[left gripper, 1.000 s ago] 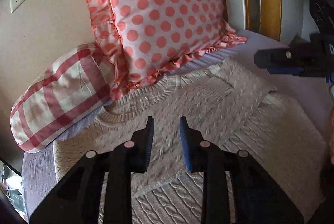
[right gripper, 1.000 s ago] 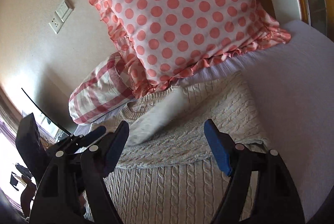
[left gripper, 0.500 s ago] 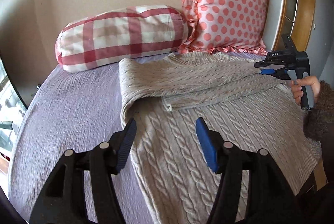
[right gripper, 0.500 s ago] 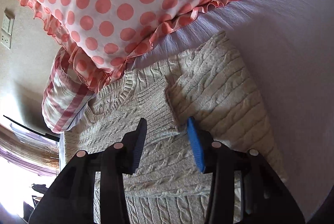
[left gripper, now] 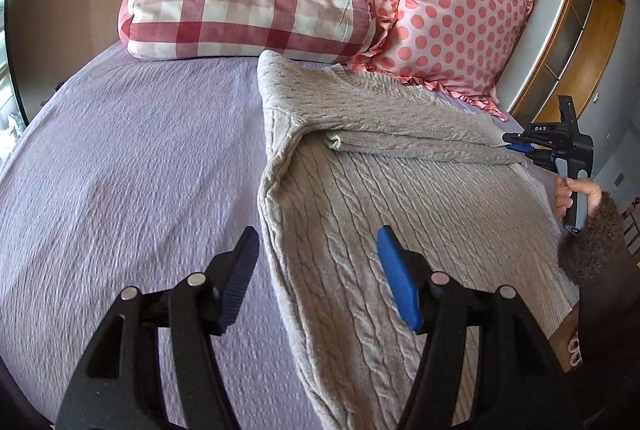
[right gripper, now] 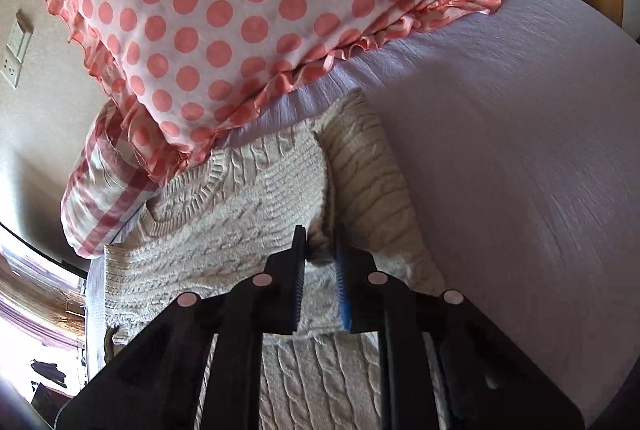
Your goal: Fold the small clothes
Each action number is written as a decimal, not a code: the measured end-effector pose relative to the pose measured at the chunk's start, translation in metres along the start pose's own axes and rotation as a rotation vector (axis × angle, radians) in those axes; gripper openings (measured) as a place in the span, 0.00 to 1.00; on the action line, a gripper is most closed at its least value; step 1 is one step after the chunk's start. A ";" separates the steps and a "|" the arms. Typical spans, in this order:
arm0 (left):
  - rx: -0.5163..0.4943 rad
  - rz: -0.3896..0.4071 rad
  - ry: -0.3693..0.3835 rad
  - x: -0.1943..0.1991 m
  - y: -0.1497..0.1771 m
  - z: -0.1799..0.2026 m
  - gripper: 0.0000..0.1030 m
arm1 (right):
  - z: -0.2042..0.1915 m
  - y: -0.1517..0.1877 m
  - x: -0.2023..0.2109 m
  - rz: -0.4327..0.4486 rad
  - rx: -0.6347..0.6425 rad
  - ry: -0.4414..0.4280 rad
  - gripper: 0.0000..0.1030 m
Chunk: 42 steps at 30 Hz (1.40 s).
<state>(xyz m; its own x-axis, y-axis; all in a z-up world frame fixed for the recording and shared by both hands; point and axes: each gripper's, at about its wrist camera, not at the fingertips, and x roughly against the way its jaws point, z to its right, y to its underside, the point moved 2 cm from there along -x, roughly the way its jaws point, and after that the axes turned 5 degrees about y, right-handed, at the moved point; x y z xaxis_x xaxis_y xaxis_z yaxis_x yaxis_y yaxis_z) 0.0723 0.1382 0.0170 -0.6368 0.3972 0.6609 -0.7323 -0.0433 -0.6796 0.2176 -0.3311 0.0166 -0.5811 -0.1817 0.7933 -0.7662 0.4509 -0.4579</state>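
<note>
right gripper [right gripper: 320,242] has closed on sweater [right gripper: 248,230]; left gripper [left gripper: 316,250] open

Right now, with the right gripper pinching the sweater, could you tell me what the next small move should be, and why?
Probably lift the right gripper slightly and carry its pinch leftward across the sweater. It is closed on knit at the sweater's right edge, while the left gripper hangs open above the left edge, holding nothing. The left sleeve already lies folded across the chest, so the right side seems next.

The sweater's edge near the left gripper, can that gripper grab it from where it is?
Probably yes. The left gripper is open, with the sweater edge lying between its fingers and nothing covering it.
</note>
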 end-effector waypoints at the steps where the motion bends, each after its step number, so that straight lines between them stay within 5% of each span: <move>1: 0.009 -0.001 0.016 0.004 0.005 0.000 0.60 | 0.001 0.005 0.014 0.025 0.020 -0.006 0.41; 2: 0.016 -0.001 0.030 0.008 0.011 0.000 0.61 | 0.002 0.014 0.029 0.054 0.046 -0.011 0.61; 3: 0.022 -0.002 0.041 0.012 0.017 0.000 0.63 | 0.004 0.023 0.044 0.074 0.078 -0.015 0.64; 7: 0.059 -0.030 0.092 0.021 0.043 0.002 0.63 | 0.024 0.068 0.079 0.064 0.140 -0.022 0.63; 9: 0.074 -0.054 0.121 0.022 0.056 0.006 0.62 | 0.041 0.090 0.087 0.031 0.128 -0.014 0.51; 14: 0.075 -0.041 0.123 0.031 0.077 0.017 0.61 | 0.067 0.141 0.097 -0.028 0.093 -0.041 0.41; 17: 0.078 -0.035 0.117 0.036 0.088 0.024 0.48 | 0.065 0.168 0.109 -0.032 0.126 -0.119 0.30; 20: 0.097 -0.045 0.113 0.037 0.095 0.025 0.17 | 0.060 0.192 0.117 -0.053 0.167 -0.179 0.14; 22: 0.129 -0.050 0.144 0.037 0.095 0.021 0.11 | 0.062 0.196 0.122 -0.052 0.155 -0.210 0.11; 27: 0.157 -0.037 0.244 0.036 0.070 0.017 0.09 | 0.066 0.163 0.143 0.060 0.037 -0.387 0.08; 33: 0.207 0.091 0.293 0.025 -0.028 -0.004 0.08 | 0.044 0.074 0.144 0.202 -0.060 -0.523 0.08; 38: 0.219 0.121 0.179 -0.039 -0.123 -0.024 0.08 | 0.018 -0.013 0.083 0.211 -0.169 -0.491 0.08; 42: 0.272 0.057 0.083 -0.116 -0.173 -0.047 0.08 | 0.015 -0.061 -0.002 0.111 -0.278 -0.371 0.08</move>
<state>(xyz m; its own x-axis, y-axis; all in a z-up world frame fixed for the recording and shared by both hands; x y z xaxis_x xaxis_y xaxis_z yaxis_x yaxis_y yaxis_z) 0.2847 0.1428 0.0430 -0.6649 0.4602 0.5883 -0.7409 -0.3071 -0.5973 0.2611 -0.3713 0.0362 -0.7528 -0.3966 0.5253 -0.6209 0.6928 -0.3667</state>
